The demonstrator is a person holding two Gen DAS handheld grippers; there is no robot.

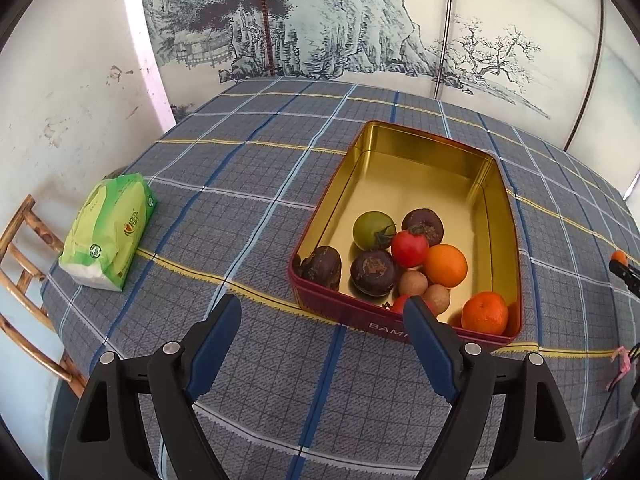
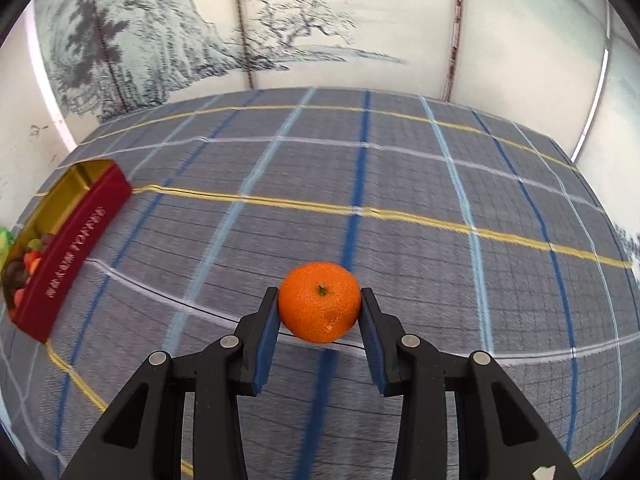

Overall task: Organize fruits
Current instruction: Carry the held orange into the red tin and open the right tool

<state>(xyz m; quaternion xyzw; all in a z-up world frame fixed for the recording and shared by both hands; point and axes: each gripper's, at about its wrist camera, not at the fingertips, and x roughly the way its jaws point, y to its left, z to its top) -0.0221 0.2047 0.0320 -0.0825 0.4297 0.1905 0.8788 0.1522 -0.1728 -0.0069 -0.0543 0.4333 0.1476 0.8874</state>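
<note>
A red tin (image 1: 400, 130) with a gold inside sits on the checked tablecloth and holds several fruits. Among them are a green tomato (image 1: 374, 230), a red tomato (image 1: 409, 248), an orange (image 1: 445, 265), a mandarin (image 1: 485, 313), dark purple fruits (image 1: 374, 272) and small brown longans (image 1: 413, 283). My left gripper (image 1: 320, 304) is open just in front of the tin's near wall, with nothing between its fingers. My right gripper (image 2: 319, 294) is shut on another mandarin (image 2: 319, 304), stem up, above the cloth. The tin (image 2: 72, 248) lies far to its left.
A green tissue pack (image 1: 110, 232) lies at the table's left edge, with a wooden chair (image 1: 24, 264) beside it. A painted folding screen (image 1: 320, 20) stands behind the table. Bare tablecloth (image 2: 400, 184) spreads ahead of the right gripper.
</note>
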